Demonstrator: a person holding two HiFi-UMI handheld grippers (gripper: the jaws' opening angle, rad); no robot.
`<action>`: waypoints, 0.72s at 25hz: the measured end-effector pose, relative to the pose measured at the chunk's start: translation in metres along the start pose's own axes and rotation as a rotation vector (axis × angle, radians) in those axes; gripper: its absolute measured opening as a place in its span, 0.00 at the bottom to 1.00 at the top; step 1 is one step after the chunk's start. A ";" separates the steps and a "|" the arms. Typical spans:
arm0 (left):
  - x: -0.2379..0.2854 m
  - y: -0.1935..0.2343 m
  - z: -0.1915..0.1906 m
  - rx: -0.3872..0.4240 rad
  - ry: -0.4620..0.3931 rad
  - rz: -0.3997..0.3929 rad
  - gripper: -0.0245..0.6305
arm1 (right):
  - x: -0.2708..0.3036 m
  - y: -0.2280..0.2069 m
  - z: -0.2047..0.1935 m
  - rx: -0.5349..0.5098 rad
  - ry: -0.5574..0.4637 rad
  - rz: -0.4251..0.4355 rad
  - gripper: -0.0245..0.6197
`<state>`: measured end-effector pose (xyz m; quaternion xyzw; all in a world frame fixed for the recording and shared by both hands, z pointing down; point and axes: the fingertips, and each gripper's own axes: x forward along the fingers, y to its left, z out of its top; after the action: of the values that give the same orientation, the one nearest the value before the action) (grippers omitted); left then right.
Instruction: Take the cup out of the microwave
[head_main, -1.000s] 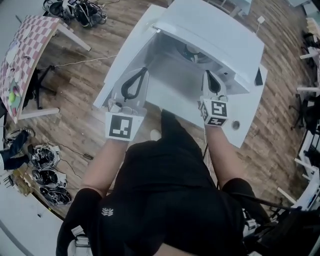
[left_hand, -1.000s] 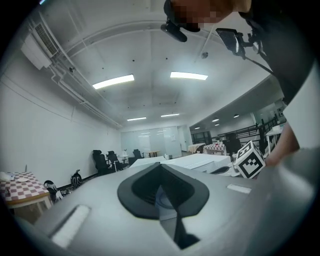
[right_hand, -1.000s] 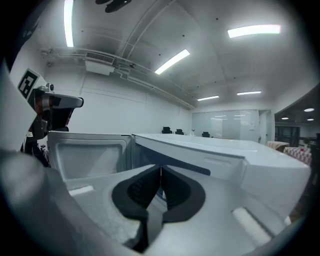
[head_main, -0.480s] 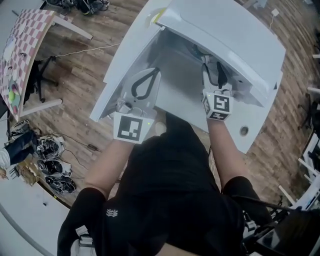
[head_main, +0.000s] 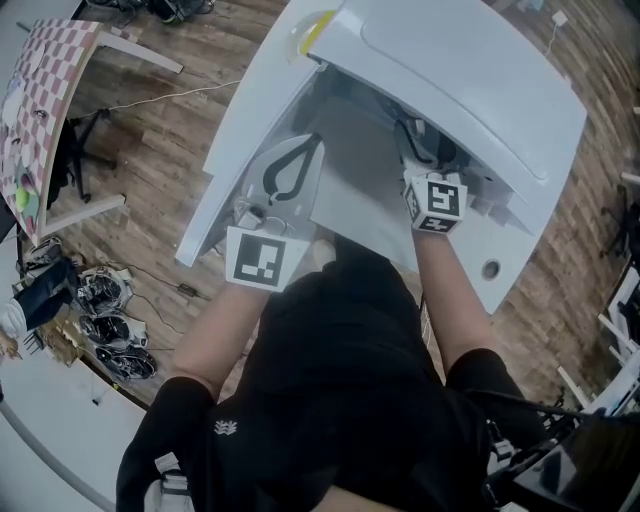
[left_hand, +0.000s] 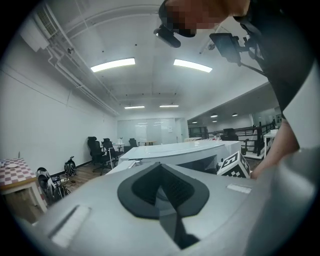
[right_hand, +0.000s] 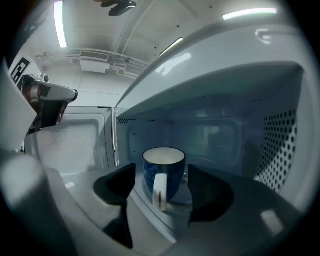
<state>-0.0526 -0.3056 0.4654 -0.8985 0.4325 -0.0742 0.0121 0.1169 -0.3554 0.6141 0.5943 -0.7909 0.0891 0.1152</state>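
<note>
Blue cup (right_hand: 163, 170) in microwave (right_hand: 240, 100); our R gripper (right_hand: 161, 176) jaws just opening, cup between, untouched; our L gripper (left_hand: 160, 169) jaws pressed together.

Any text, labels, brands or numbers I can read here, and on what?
Nothing readable.
Yellow sticker on the microwave: too small to read.
Marker cubes: black-and-white patterns, no letters.
White shirt emblem: too small to read.
Cup: no print visible.
</note>
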 end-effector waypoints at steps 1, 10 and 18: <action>0.001 0.002 0.000 -0.013 0.000 0.004 0.04 | 0.004 -0.001 -0.001 -0.002 0.002 0.001 0.54; 0.010 0.006 -0.001 -0.017 0.017 -0.003 0.04 | 0.033 -0.004 -0.003 0.017 -0.011 0.019 0.62; 0.018 0.006 -0.009 -0.044 0.035 -0.006 0.04 | 0.055 -0.005 -0.013 0.029 0.011 0.028 0.65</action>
<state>-0.0479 -0.3233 0.4758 -0.8985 0.4313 -0.0804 -0.0157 0.1084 -0.4036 0.6419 0.5843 -0.7971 0.1055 0.1095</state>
